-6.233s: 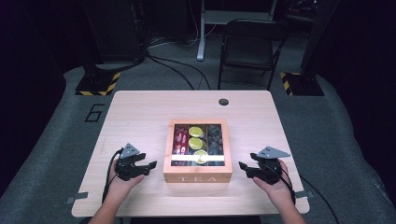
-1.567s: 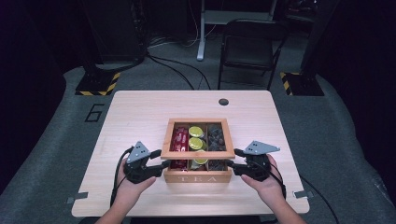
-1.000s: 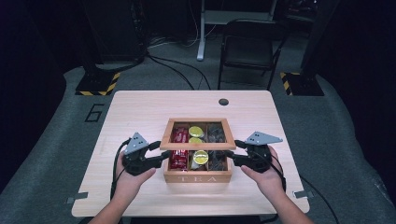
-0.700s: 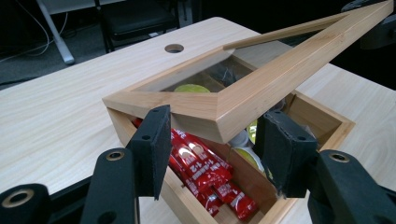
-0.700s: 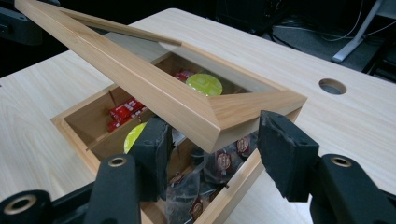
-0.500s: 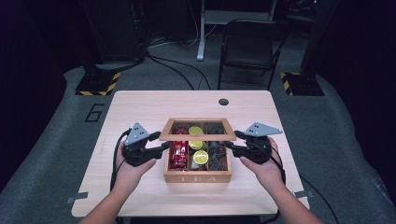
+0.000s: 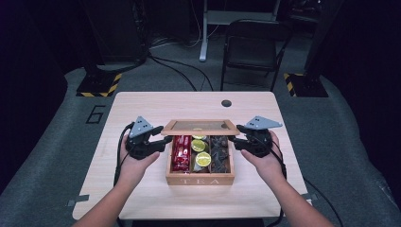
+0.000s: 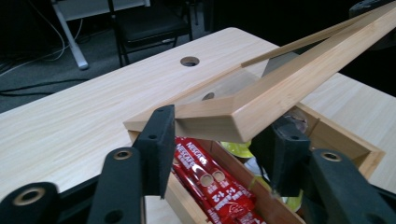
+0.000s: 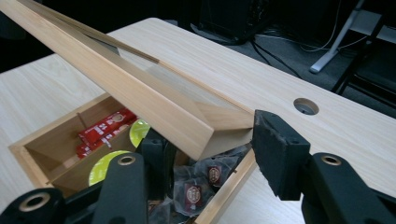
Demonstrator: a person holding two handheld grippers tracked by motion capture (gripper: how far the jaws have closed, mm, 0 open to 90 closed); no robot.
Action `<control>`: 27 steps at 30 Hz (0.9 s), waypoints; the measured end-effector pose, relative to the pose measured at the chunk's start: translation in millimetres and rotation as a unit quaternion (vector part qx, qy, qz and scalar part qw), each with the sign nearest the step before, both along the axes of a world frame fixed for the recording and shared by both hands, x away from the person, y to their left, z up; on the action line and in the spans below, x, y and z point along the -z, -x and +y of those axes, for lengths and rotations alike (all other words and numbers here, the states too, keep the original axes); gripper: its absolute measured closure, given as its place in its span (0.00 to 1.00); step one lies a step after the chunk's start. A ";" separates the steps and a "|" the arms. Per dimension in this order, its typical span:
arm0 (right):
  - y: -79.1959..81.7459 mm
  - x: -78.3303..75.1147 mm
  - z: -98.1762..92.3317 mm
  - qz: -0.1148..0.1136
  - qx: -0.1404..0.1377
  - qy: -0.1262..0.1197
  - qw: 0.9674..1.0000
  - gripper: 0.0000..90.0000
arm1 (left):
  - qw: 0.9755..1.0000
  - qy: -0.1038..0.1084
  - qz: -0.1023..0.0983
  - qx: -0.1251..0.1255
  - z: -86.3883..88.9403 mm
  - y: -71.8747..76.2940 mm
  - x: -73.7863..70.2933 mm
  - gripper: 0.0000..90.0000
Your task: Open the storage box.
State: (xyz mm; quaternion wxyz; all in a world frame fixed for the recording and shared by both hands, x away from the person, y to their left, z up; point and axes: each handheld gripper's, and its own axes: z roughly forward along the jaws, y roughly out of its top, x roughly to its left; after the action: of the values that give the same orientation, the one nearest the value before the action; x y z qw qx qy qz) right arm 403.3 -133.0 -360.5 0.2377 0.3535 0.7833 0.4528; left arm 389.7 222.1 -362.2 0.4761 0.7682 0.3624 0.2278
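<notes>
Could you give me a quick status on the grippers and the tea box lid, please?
Left hand-held gripper, right hand-held gripper: jaws closing, one on each lid corner. Lid half raised over box. Nothing in the way.

Black two-jaw grippers [image 7: 160, 140]; grey triangular plates; black cables.

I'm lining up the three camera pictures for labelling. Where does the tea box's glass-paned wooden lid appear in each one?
High view: the lid stands raised at the back of the tea box, mid-table, between both grippers.
Left gripper view: its corner sits between the jaws, the frame running to the upper right.
Right gripper view: its corner sits between the jaws, the frame running to the upper left.
Shared landmark: the round table hole.
</notes>
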 end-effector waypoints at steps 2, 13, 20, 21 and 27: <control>-2.6 -0.3 0.6 -0.004 0.000 0.006 1.000 0.57 | 1.000 0.002 -0.003 -0.003 -0.1 -1.5 -0.6 0.57; -12.3 -9.0 3.3 -0.022 0.009 0.011 1.000 0.61 | 1.000 0.002 -0.018 -0.015 -0.7 -11.5 -7.9 0.63; -21.2 -16.7 3.7 -0.018 0.009 0.008 1.000 0.61 | 0.999 -0.010 -0.014 -0.036 -3.1 -26.3 1.1 0.62; -21.5 -17.2 4.5 -0.015 0.015 0.002 1.000 0.61 | 0.999 -0.009 -0.014 -0.040 -3.4 -28.3 2.7 0.62; -25.1 -19.2 4.2 -0.017 0.014 0.001 1.000 0.62 | 0.999 -0.018 -0.013 -0.039 -6.0 -35.8 6.8 0.63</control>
State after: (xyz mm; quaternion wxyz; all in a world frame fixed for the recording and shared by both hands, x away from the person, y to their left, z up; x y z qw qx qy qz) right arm 428.4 -128.8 -341.4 0.2574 0.3567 0.7747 0.4543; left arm 425.5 216.2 -369.0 0.4582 0.7587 0.3814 0.2627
